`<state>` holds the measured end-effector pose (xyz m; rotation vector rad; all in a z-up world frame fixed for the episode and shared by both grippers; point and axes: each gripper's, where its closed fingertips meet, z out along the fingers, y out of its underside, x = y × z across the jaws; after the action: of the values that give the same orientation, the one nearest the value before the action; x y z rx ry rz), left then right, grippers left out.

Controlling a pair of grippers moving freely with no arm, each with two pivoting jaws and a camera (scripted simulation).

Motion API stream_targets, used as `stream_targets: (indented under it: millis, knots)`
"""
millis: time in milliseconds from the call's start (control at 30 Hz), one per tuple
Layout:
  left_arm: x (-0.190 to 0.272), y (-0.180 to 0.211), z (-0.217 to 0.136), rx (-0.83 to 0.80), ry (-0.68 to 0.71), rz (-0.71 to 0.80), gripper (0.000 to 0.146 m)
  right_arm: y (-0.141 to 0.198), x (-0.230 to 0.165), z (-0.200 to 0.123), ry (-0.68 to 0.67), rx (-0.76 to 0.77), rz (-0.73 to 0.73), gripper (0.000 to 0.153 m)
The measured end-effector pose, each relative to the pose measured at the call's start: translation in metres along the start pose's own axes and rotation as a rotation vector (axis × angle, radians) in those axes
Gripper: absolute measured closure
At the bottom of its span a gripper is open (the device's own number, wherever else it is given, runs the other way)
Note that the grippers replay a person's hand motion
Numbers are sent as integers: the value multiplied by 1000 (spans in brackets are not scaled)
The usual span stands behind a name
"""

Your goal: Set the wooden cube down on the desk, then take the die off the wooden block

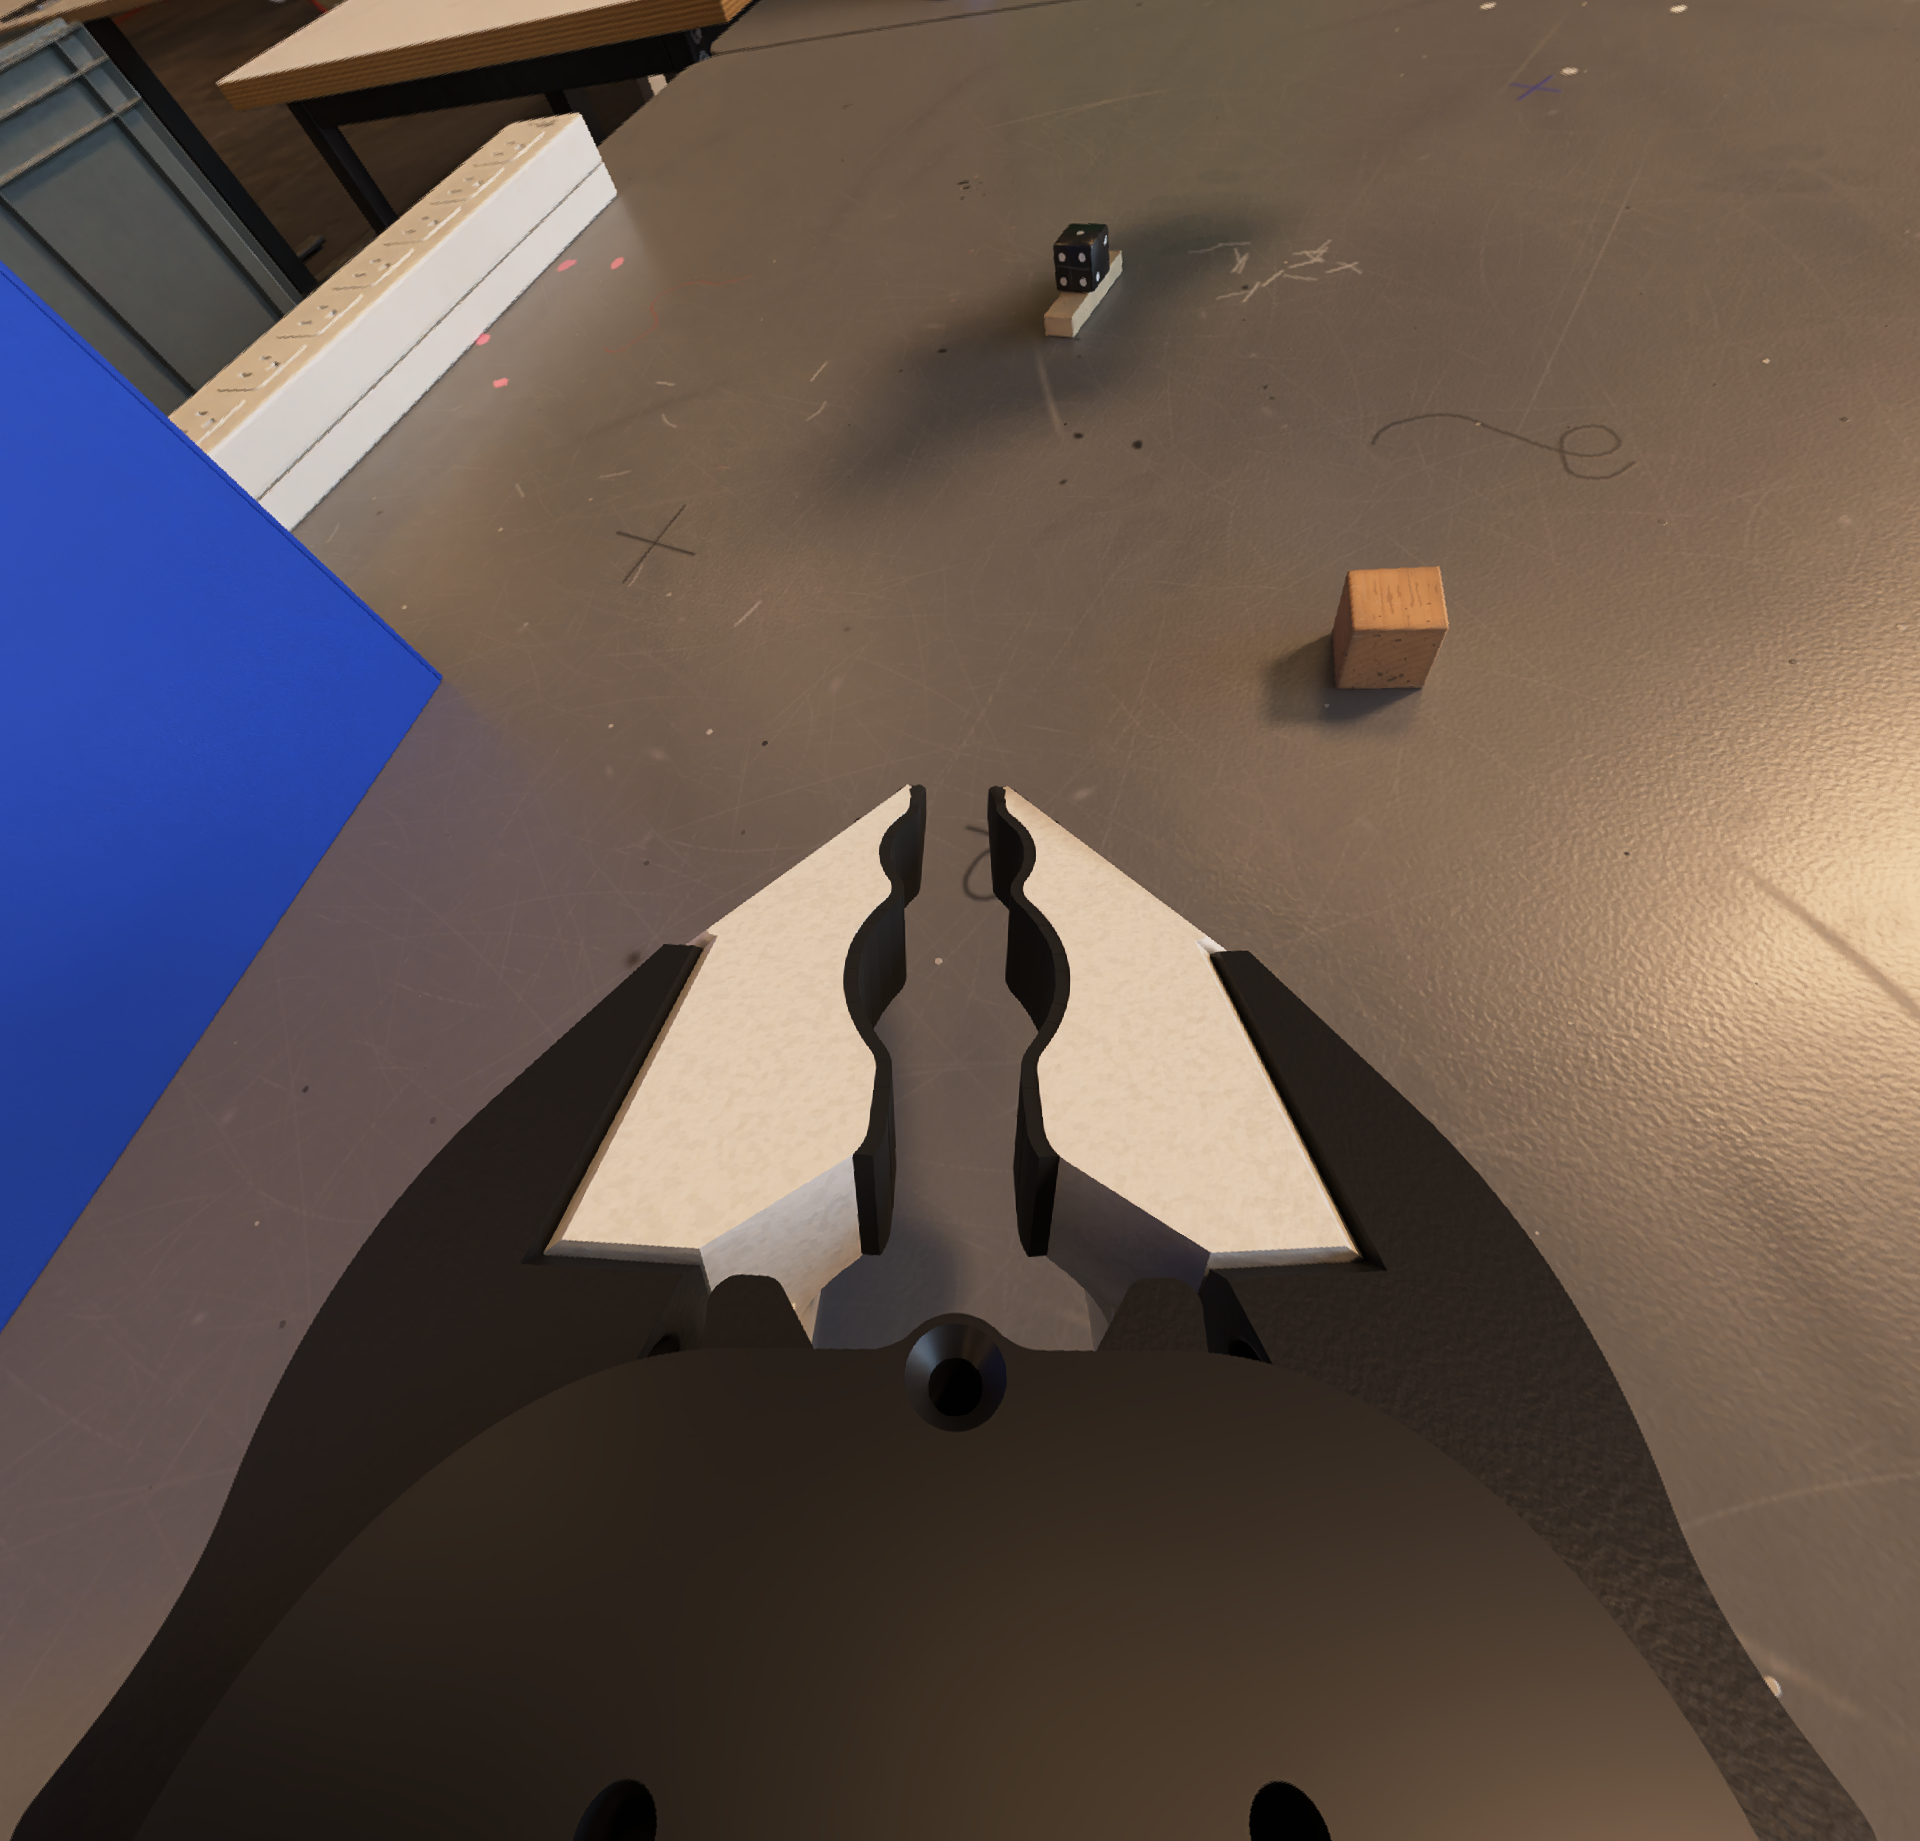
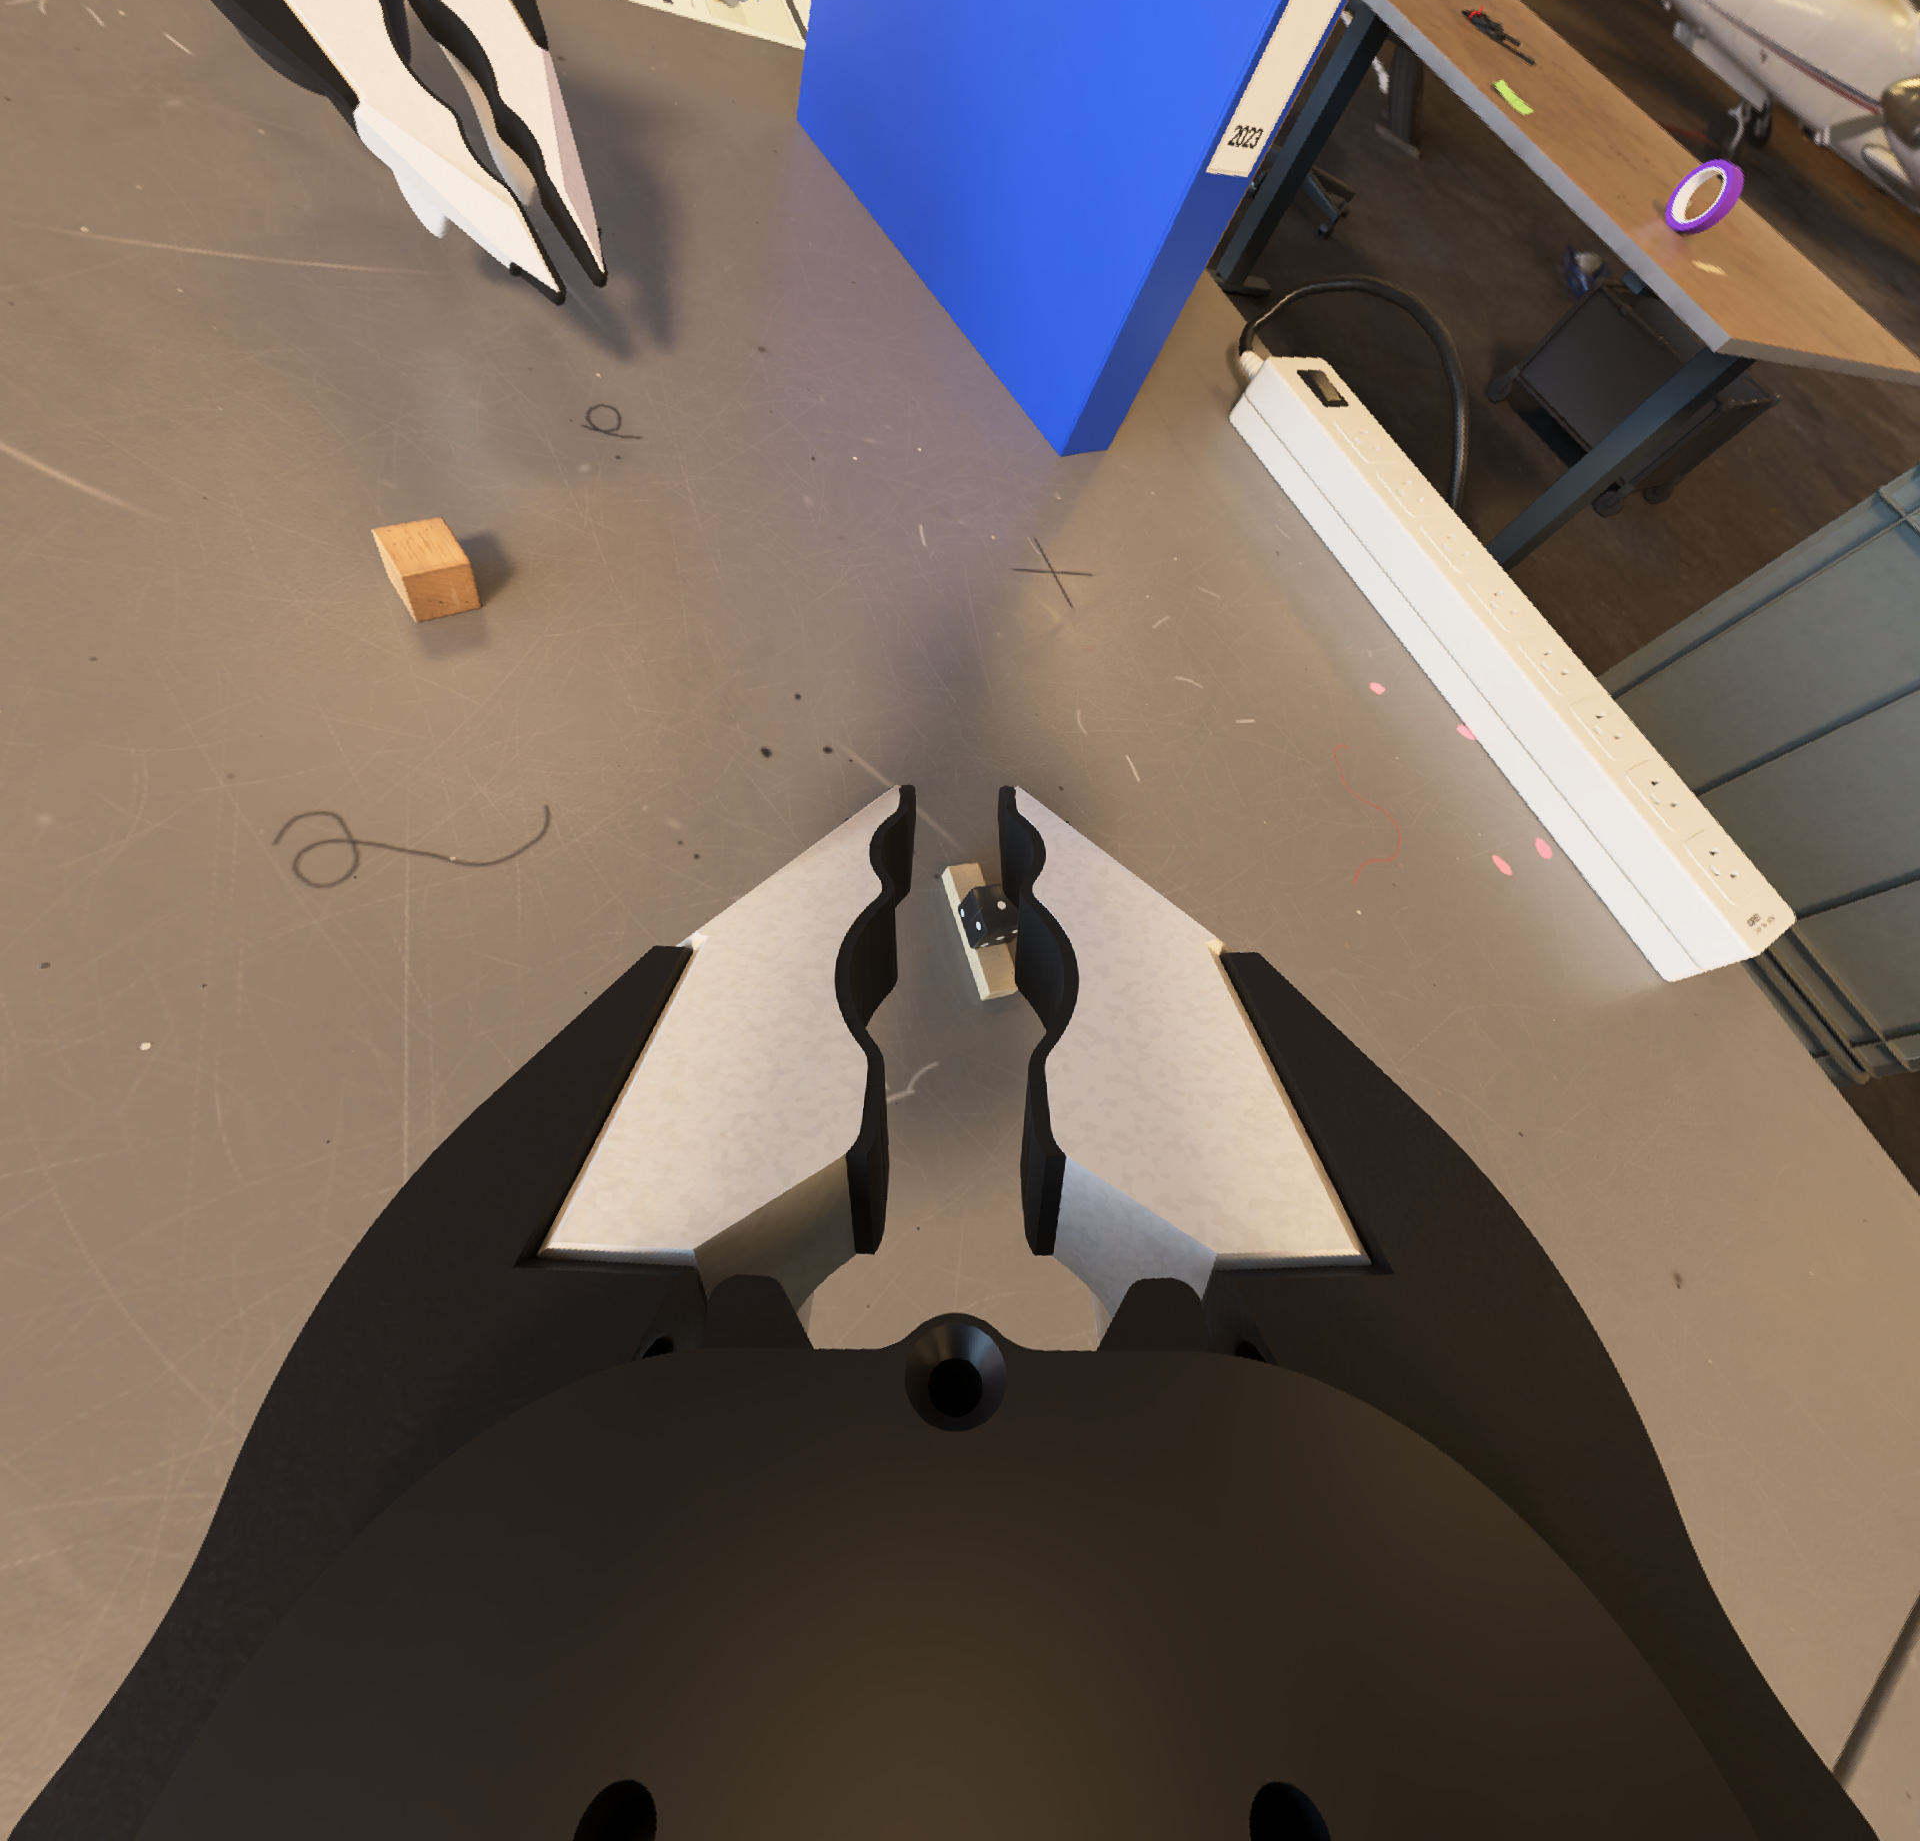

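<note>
The wooden cube stands on the grey desk, ahead and to the right of my left gripper, which is open and empty. It also shows in the right wrist view. The black die sits on the pale wooden block, farther ahead. In the right wrist view my right gripper is open and hangs above the die and the block, which show between its fingers. The left gripper appears at the top left there.
A tall blue box stands on the desk near the white power strip along the desk edge; it also shows in the left wrist view. Other tables, a grey crate and a purple tape roll lie beyond.
</note>
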<state>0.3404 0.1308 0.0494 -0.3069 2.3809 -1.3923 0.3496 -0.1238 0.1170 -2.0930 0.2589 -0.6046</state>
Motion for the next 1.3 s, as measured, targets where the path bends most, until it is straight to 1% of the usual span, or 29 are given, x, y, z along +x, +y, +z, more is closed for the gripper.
stream_targets:
  millis: [433,1300]
  knots:
    - [4,2,0,-13,-1,35,134,1,4,6,32,-14,9,138]
    - [2,3,2,-27,0,13,134,18,23,4,131,-59,8,139]
